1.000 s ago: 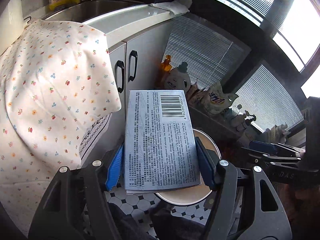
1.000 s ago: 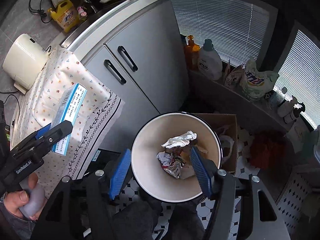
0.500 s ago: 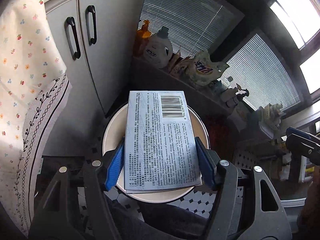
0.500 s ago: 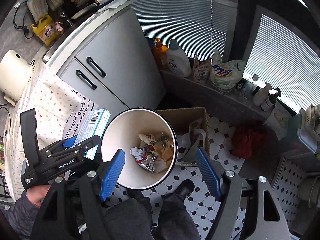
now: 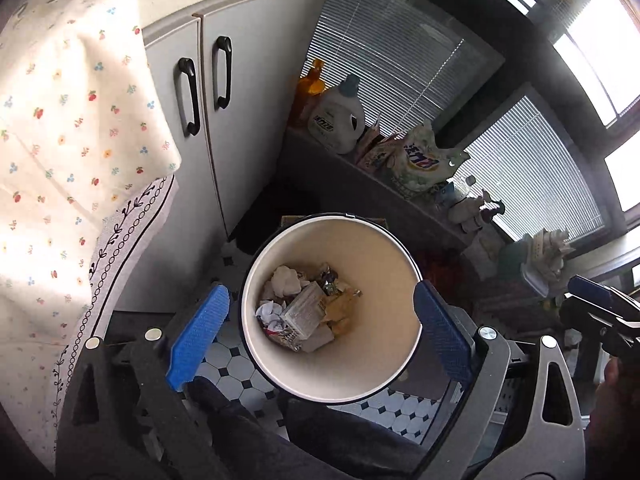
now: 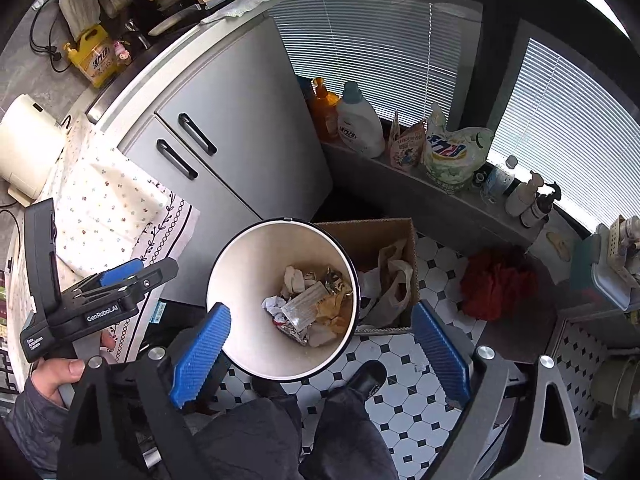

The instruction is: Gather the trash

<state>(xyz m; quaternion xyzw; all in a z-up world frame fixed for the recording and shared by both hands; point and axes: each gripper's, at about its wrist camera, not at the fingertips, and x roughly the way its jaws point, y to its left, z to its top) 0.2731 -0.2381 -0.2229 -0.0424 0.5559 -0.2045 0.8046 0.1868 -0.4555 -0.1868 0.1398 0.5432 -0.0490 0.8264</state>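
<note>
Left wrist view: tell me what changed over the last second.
The left tongs, which held the flat blue-grey printed box, swung from beside the floral cloth to above the round cream waste bin and are opening, nothing between them. The box now lies among the crumpled trash in the bin. The right tongs are opening too, empty. The bin, grey cabinet and floral cloth kept their places.

Tiled floor [image 6: 404, 364], white with small black diamonds. On it: round bin [image 6: 240, 352], white inside, dark rim, near centre; open cardboard box [image 6: 408, 240] touching the bin's right side; red cloth heap [image 6: 496, 288] further right. Far side, low grey ledge [image 6: 432, 196] under the blinds: orange bottle [image 6: 324, 114], white detergent jug [image 6: 360, 124], printed refill pouch [image 6: 452, 152], small pump bottles [image 6: 532, 198].
</note>
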